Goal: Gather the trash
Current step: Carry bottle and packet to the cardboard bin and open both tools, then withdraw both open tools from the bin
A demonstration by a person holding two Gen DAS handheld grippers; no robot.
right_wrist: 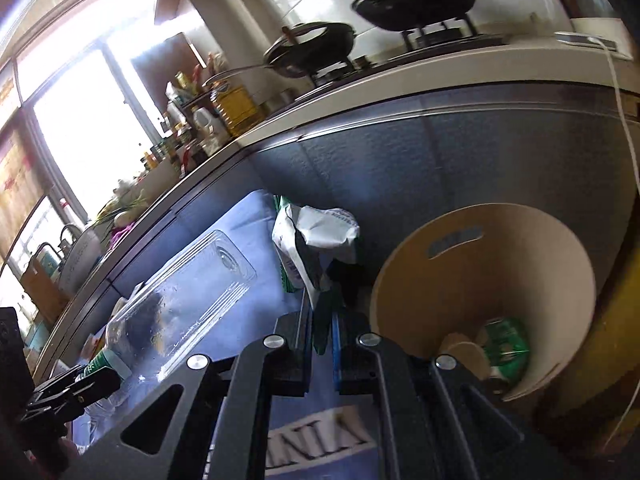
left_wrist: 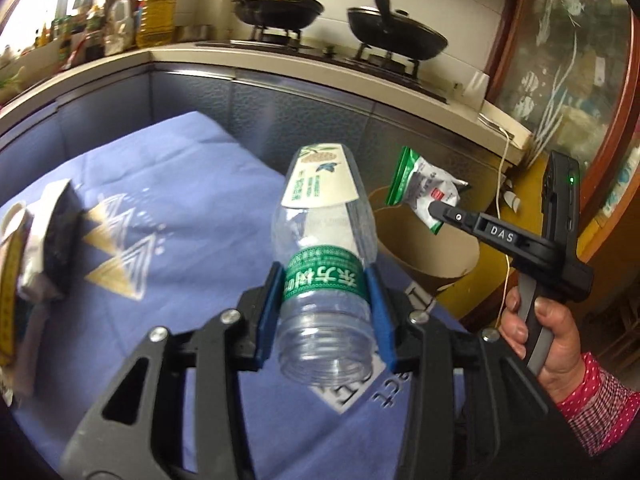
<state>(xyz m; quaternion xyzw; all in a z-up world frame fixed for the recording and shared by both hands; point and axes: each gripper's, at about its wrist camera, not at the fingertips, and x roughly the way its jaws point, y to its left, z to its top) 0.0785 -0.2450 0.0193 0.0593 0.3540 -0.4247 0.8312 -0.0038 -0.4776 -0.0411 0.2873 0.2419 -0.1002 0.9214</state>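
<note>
Left claw [left_wrist: 326,304] clamping ribbed clear plastic bottle [left_wrist: 324,260], right claw [right_wrist: 323,336] pinching crinkled foil wrapper [right_wrist: 316,240]

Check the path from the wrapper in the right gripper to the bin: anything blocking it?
Nothing visible. The right gripper holds the green-and-white wrapper in the air just above the open rim of the tan bin. The bottle in the left gripper sits off to the side.

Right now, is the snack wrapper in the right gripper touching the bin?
Apart. The left wrist view shows the snack wrapper pinched by the right gripper and hanging above the bin, its rim clear below it.
</note>
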